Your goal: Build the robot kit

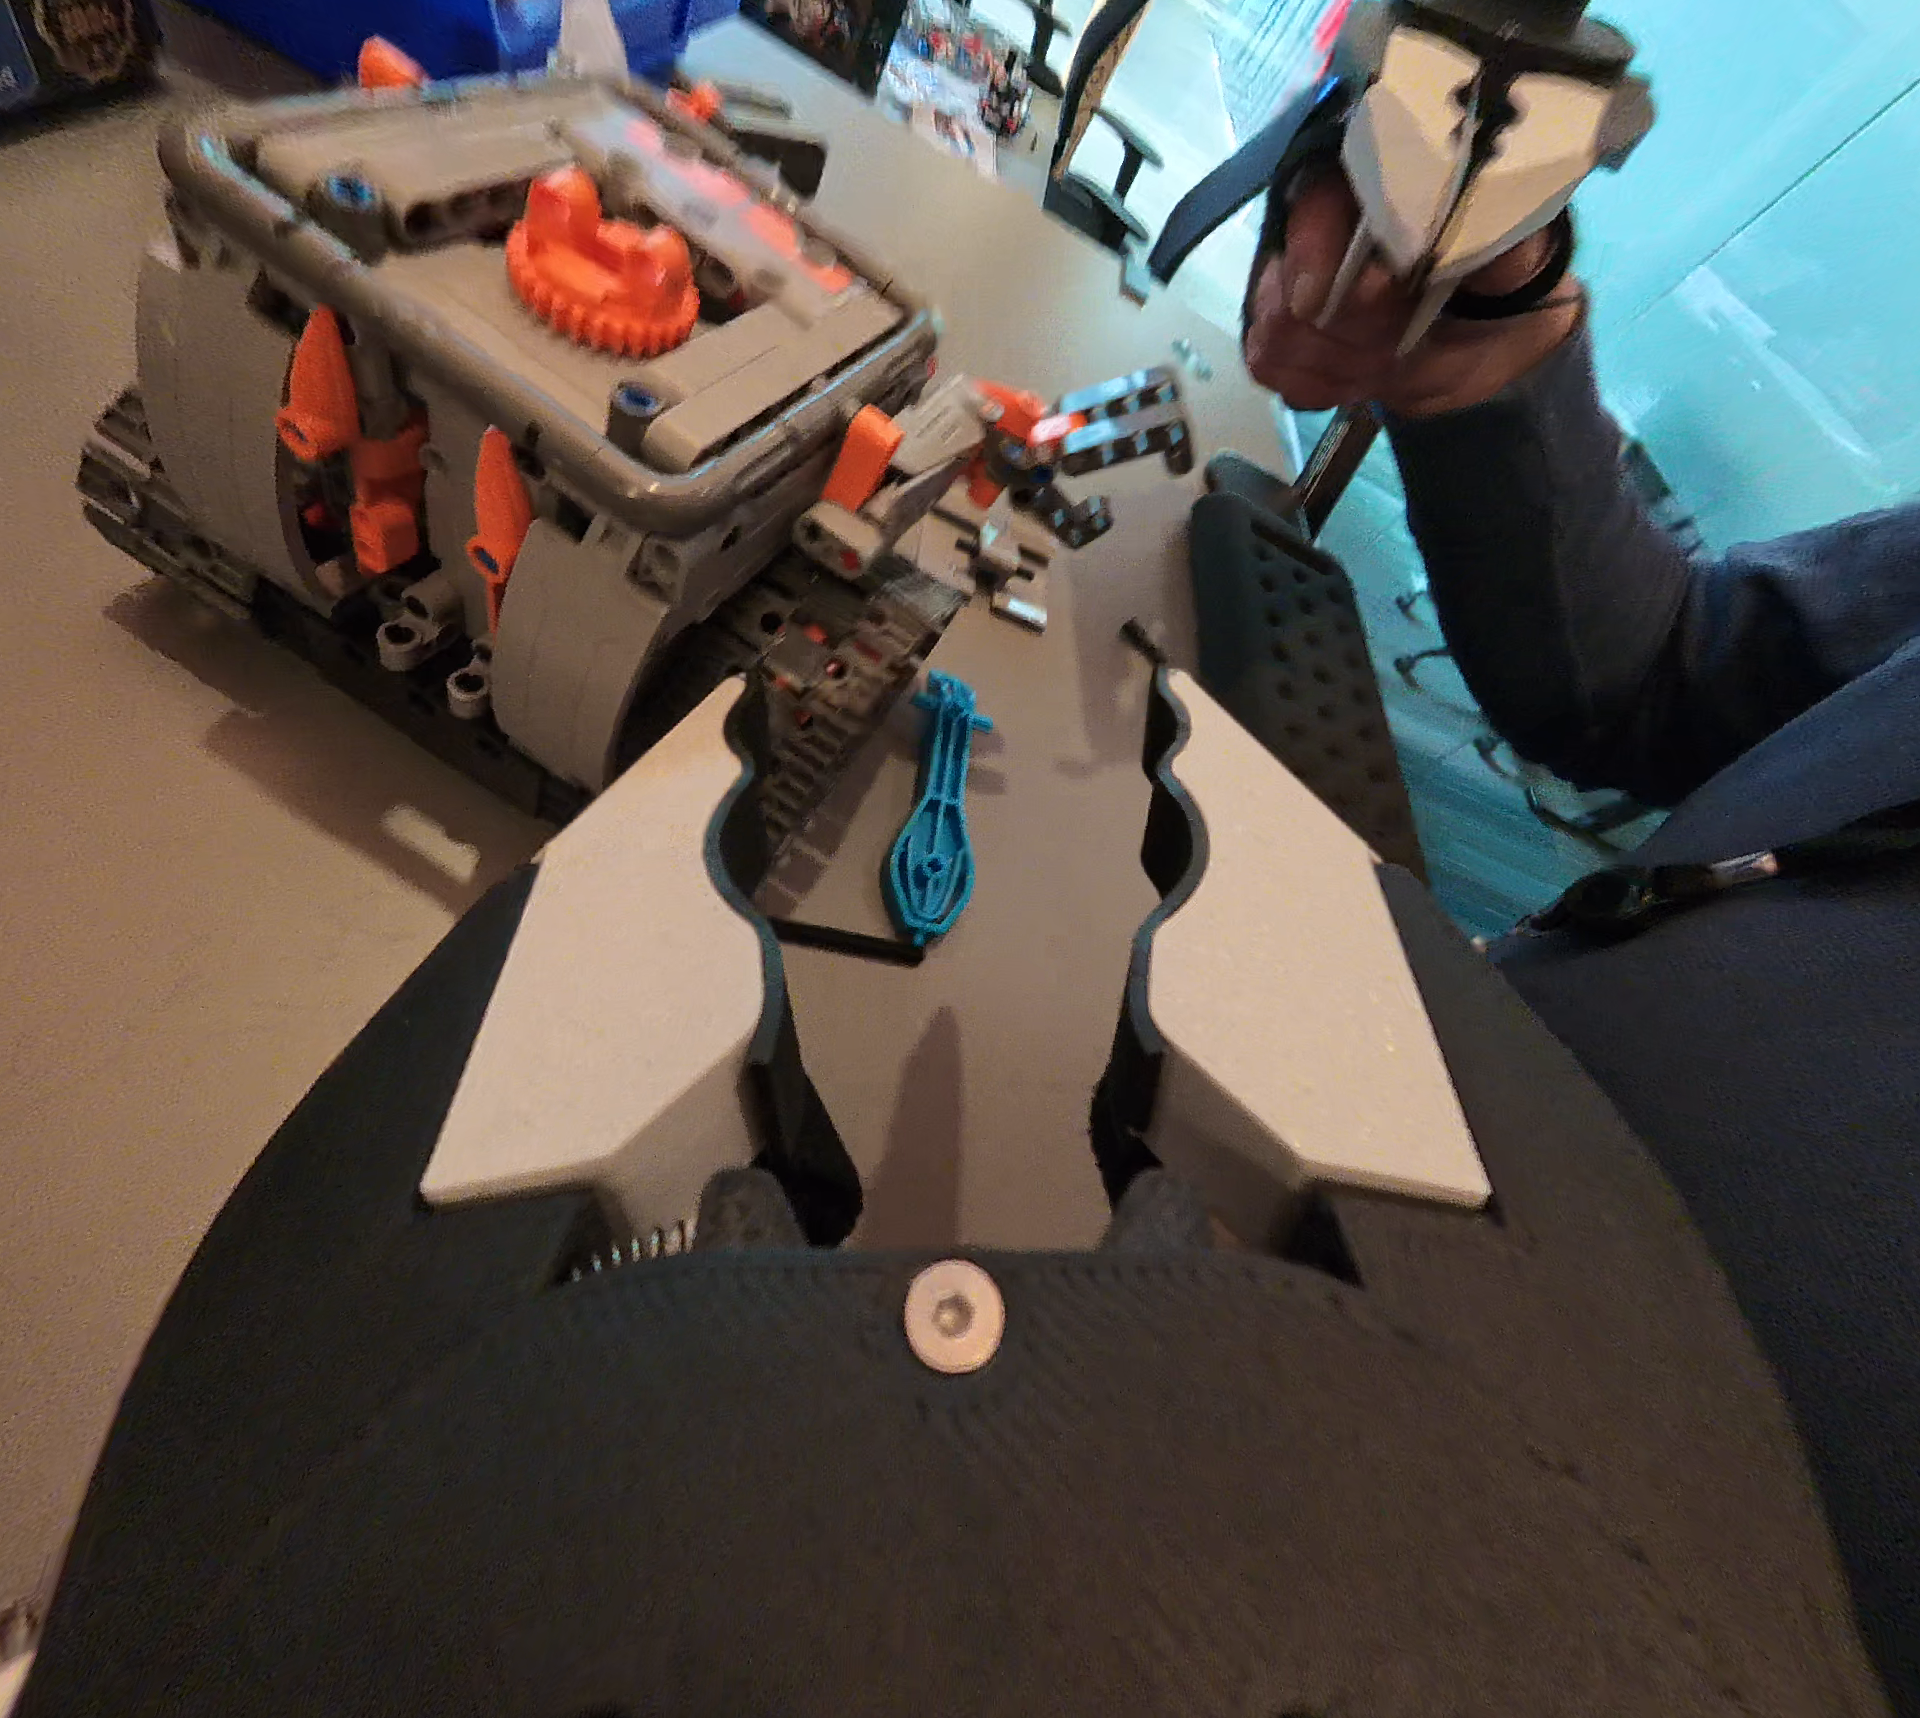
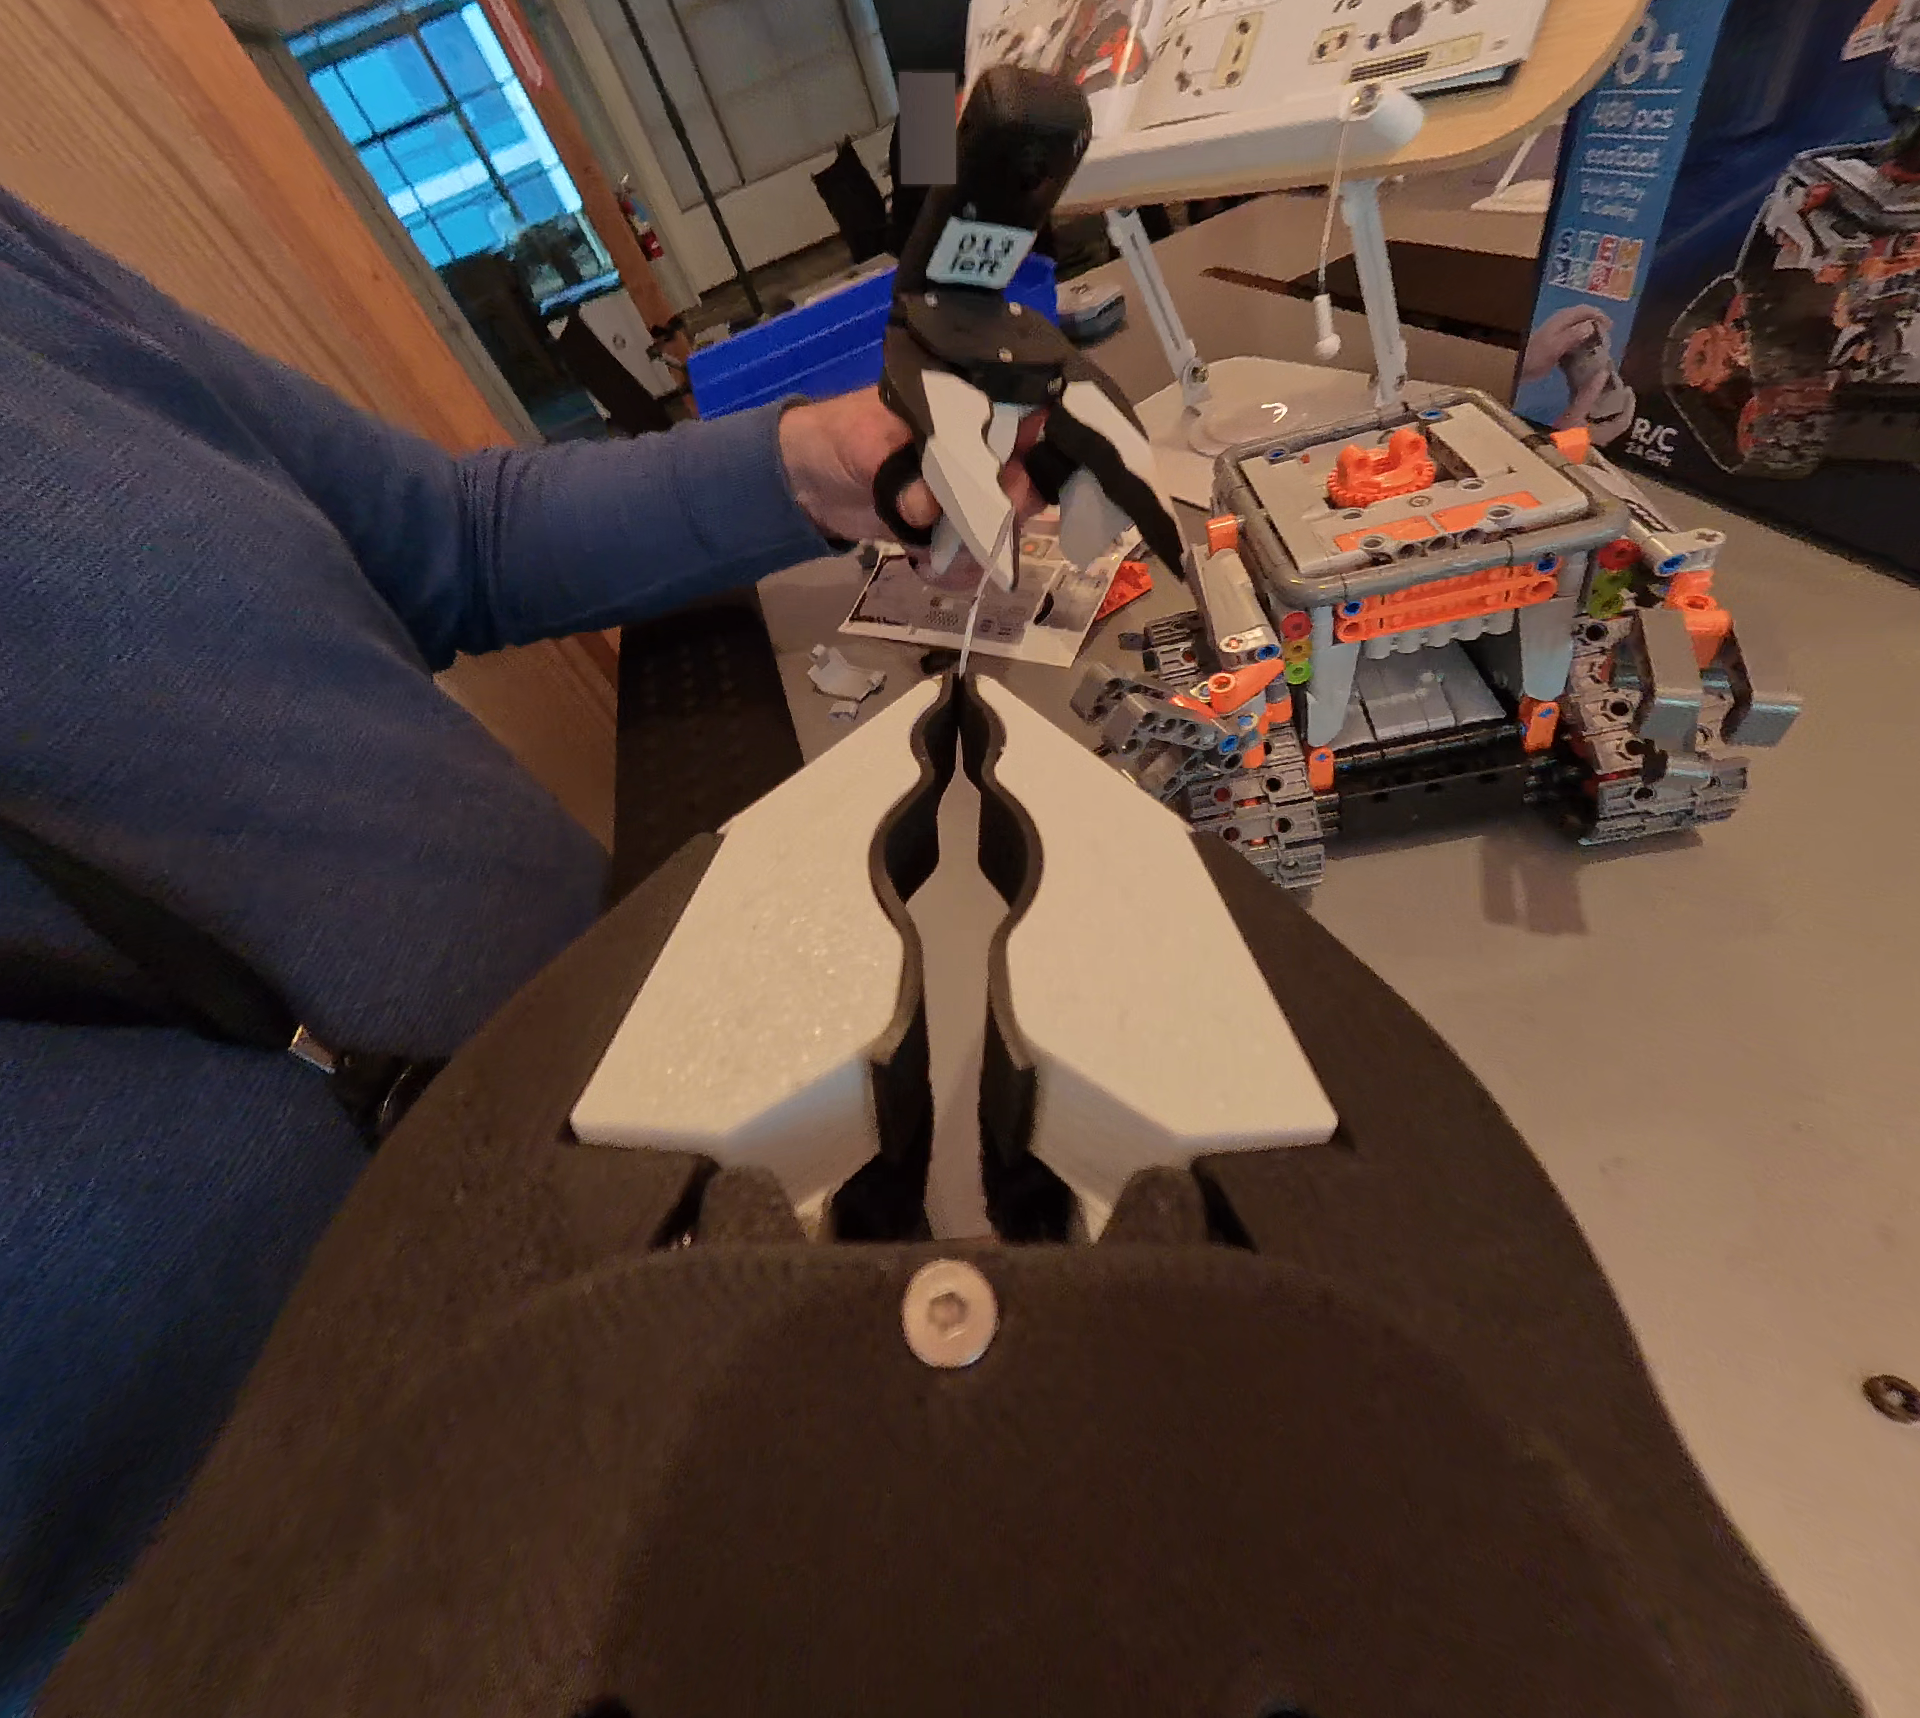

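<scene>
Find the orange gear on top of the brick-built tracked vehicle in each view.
Left wrist view: orange gear upper left of centre, on the grey roof of the tracked vehicle.
Right wrist view: orange gear right of centre, upper half, atop the same roof.
Shared landmark: the grey table.

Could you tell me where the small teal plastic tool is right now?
In the left wrist view, the teal plastic tool lies on the grey table, just right of the grey-and-orange brick vehicle.
</scene>
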Available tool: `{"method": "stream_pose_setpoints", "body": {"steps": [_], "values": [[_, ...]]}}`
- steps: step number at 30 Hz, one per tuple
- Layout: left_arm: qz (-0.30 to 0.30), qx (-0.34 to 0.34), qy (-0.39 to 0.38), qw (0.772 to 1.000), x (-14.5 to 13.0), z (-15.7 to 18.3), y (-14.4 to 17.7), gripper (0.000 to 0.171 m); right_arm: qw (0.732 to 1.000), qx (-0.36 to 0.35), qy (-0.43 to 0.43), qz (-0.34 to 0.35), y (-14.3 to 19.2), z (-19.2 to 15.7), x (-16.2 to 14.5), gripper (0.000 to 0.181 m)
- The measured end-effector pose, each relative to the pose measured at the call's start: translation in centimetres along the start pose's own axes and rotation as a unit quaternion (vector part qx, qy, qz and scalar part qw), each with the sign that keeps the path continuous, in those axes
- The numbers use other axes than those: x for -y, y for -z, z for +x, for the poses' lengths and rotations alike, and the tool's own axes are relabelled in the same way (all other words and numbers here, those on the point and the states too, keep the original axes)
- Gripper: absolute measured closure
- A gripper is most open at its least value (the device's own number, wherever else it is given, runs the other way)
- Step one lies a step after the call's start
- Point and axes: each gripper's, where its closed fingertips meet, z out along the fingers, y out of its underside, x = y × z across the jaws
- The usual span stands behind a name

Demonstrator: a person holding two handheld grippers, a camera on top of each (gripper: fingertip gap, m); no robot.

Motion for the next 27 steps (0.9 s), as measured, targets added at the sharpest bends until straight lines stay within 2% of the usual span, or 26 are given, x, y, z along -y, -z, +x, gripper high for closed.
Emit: {"method": "stream_pose_setpoints", "body": {"steps": [3,6,11,13,18,23,25,26,27], "values": [[0.053,0.019,-0.034,0.998,2.9,2.2,1.6,0.115,0.998,0.001,0.034,-0.045,-0.3,-0.7,-0.1,0.181],[0.079,-0.021,-0.092,0.992,5.7,7.0,1.2,0.127,0.991,-0.003,0.076,-0.109,-1.1,-1.5,-0.5,0.181],[0.060,-0.097,-0.119,0.986,6.4,11.9,-1.6,0.137,0.979,0.019,0.121,-0.161,-2.9,-2.9,-0.2,0.181],[0.056,-0.108,-0.119,0.985,6.1,12.2,-2.2,0.143,0.976,0.026,0.130,-0.172,-3.4,-3.3,-0.2,0.181],[0.064,-0.133,-0.117,0.982,5.7,12.8,-2.2,0.171,0.974,0.035,0.136,-0.176,-4.0,-3.7,0.0,0.181],[0.087,-0.127,-0.125,0.980,6.2,12.8,-1.7,0.171,0.980,0.033,0.127,-0.148,-4.3,-3.6,0.7,0.181],[0.112,-0.122,-0.122,0.979,6.8,12.7,-1.3,0.171,0.987,0.024,0.109,-0.112,-4.2,-3.3,1.7,0.177],[0.132,-0.114,-0.121,0.977,7.4,12.5,-0.9,0.171,0.991,0.017,0.099,-0.091,-4.1,-3.1,2.3,0.172],[0.156,-0.115,-0.117,0.974,8.0,12.5,-0.3,0.171,0.992,-0.005,0.094,-0.080,-3.9,-2.4,2.6,0.158]]}}
